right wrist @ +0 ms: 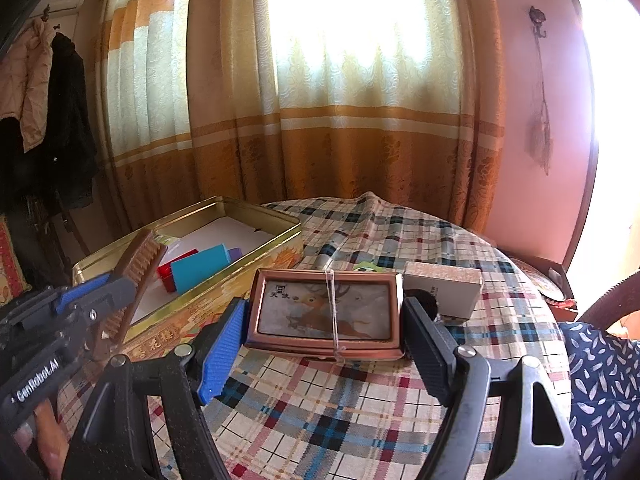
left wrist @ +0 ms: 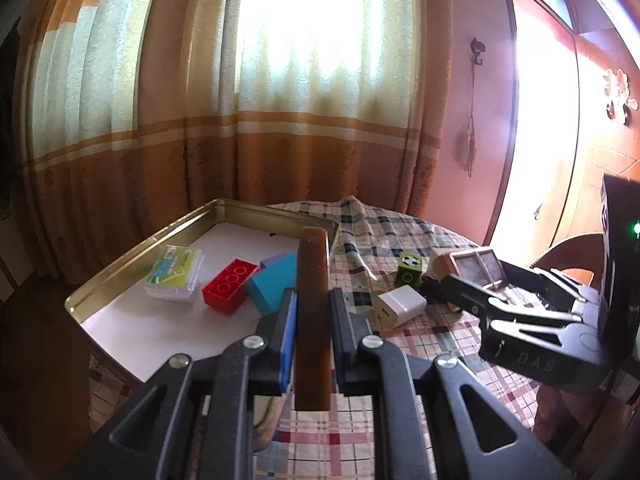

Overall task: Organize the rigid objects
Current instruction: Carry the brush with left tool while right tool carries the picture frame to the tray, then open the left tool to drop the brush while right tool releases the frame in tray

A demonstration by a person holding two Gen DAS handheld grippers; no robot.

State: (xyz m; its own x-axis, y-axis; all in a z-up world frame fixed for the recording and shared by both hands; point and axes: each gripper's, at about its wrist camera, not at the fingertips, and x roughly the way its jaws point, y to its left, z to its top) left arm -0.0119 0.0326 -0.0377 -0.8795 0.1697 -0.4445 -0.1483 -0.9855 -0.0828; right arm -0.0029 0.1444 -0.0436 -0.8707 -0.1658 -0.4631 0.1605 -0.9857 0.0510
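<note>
From the left wrist, your left gripper [left wrist: 313, 312] is clamped on the brown comb [left wrist: 313, 320] beside the gold tin [left wrist: 120, 264], and from the right wrist, your right gripper [right wrist: 324, 344] straddles the deer case [right wrist: 326, 310] without pinching, so it may skid on the cloth.

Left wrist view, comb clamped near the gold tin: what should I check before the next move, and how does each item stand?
1. Left hand-held gripper shut on the wooden comb: ok.
2. Bare white floor left in the gold tin: ok.
3. Comb above the tin's interior: cannot tell.
4. Right hand-held gripper apart from the tin: ok.
5. Copper case between its fingers, firmly gripped: cannot tell.
</note>
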